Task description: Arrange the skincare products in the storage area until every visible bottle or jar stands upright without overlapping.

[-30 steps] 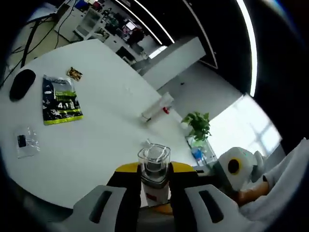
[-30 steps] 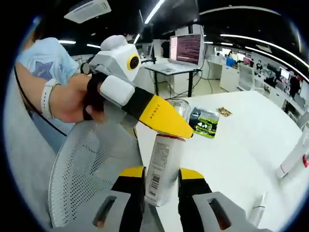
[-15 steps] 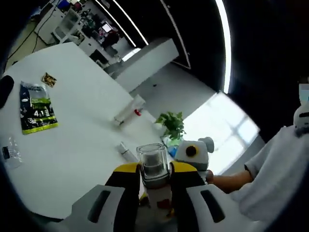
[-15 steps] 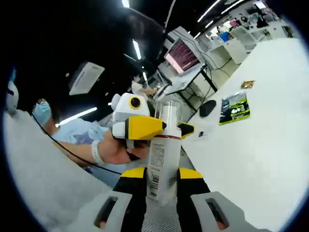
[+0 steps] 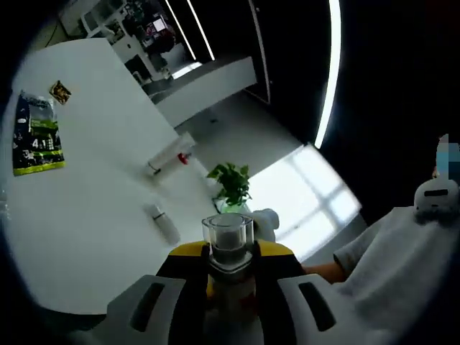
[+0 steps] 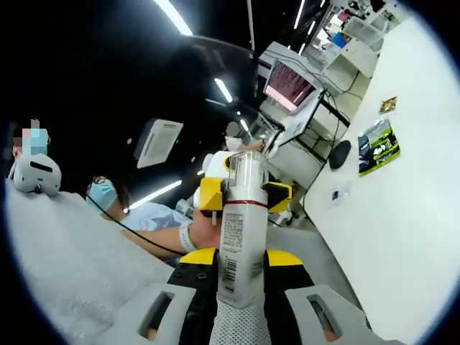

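Left gripper view: left tool (image 5: 230,269) pinches bottle (image 5: 228,244) cap; bottle has lifted clear of bench (image 5: 86,215).
Right gripper view: right tool (image 6: 239,277) clamps bottle body, now raised upright in air, unplaced.

In the left gripper view, the left gripper (image 5: 230,277) has its yellow-tipped jaws closed against the clear cap end of a bottle (image 5: 228,241), which points away from the camera. Beyond it spreads the white bench (image 5: 86,215). A small white tube (image 5: 165,224) lies on the bench near the bottle, and a second white tube with a red cap (image 5: 169,156) lies farther off. A dark green-and-yellow packet (image 5: 36,136) sits at the far left, a small snack wrapper (image 5: 60,91) just beyond it. A potted plant (image 5: 231,183) stands past the bench edge.
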Available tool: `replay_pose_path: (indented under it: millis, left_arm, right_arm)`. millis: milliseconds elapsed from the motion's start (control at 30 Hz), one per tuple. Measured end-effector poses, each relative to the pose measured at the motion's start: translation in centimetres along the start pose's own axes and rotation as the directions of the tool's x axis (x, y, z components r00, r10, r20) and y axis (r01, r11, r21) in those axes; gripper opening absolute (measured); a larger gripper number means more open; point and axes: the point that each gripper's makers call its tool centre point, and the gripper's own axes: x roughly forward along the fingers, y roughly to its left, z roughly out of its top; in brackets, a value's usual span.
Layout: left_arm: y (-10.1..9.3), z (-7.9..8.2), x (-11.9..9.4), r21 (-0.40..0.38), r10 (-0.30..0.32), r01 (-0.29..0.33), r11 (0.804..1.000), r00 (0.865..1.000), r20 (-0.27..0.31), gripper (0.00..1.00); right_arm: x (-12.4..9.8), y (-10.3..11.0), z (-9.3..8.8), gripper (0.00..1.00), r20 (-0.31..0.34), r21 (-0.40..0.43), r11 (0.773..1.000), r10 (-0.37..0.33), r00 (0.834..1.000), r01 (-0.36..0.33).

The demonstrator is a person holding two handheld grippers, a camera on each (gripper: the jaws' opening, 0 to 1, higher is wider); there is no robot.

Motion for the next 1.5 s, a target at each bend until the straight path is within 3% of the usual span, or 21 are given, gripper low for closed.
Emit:
replay_pose_path:
  millis: [67,133,300,400,533,633,700,800,867,1033,1133,1400,1500]
  left_arm:
    - [0.3,0.1,-0.1,0.015,0.023,-0.023,1.0,1.0,0.007,0.19]
    - [1.2,0.3,-0.2,0.048,0.077,-0.078,0.996,0.997,0.021,0.19]
    - [1.8,0.6,-0.3,0.05,0.108,-0.11,0.993,0.993,0.038,0.19]
    - [1.9,1.1,-0.5,0.047,0.114,-0.117,0.992,0.991,0.062,0.19]
    - [2.0,1.2,-0.5,0.042,0.117,-0.12,0.992,0.991,0.072,0.19]
    - [2.0,1.7,-0.7,0.035,0.102,-0.106,0.994,0.99,0.096,0.2]
    - [1.5,1.9,-0.8,0.024,0.059,-0.062,0.998,0.993,0.102,0.2]
    - [0.1,2.2,-0.9,-0.024,-0.037,0.041,0.999,0.992,0.12,0.19]
    - [-0.5,2.0,-1.0,-0.061,-0.081,0.088,0.994,0.991,0.11,0.18]
    - [-1.3,1.5,-0.8,-0.087,-0.128,0.135,0.987,0.988,0.085,0.17]
    - [-1.6,1.5,-0.8,-0.068,-0.126,0.132,0.989,0.989,0.083,0.17]
    - [-0.4,1.8,-0.9,-0.077,-0.047,0.054,0.996,0.994,0.094,0.17]
    - [0.4,1.8,-0.8,-0.044,0.007,-0.003,0.999,0.995,0.096,0.16]
  right_arm:
    - [0.1,-0.4,0.0,0.16,-0.012,-0.041,0.998,-0.042,0.999,0.042]
    - [0.2,-1.3,0.1,0.16,-0.013,-0.11,0.986,-0.131,0.991,0.129]
    - [0.3,-1.7,0.1,0.17,0.002,-0.118,0.979,-0.168,0.986,0.167]
    - [0.6,-2.1,-0.7,0.21,-0.021,-0.121,0.975,-0.191,0.981,0.187]
    - [0.6,-2.2,-0.6,0.15,-0.004,-0.102,0.971,-0.217,0.976,0.216]
    - [0.7,-2.1,-0.1,0.14,0.019,-0.09,0.975,-0.201,0.979,0.202]
    - [0.7,-1.5,0.1,0.14,0.015,-0.069,0.985,-0.16,0.987,0.16]
    - [0.4,0.1,0.5,0.13,0.023,0.01,0.999,-0.034,0.999,0.034]
    - [0.1,0.6,0.5,0.13,0.012,0.043,0.999,0.007,1.0,-0.008]
    - [-0.1,2.0,0.0,0.13,-0.025,0.136,0.985,0.11,0.994,-0.106]
    - [-0.2,1.9,0.1,0.14,-0.013,0.139,0.984,0.112,0.994,-0.109]
    - [-0.4,0.8,0.6,0.14,0.016,0.184,0.98,0.081,0.997,-0.083]
    - [-0.4,-0.5,0.6,0.14,0.011,0.115,0.993,-0.008,1.0,0.007]
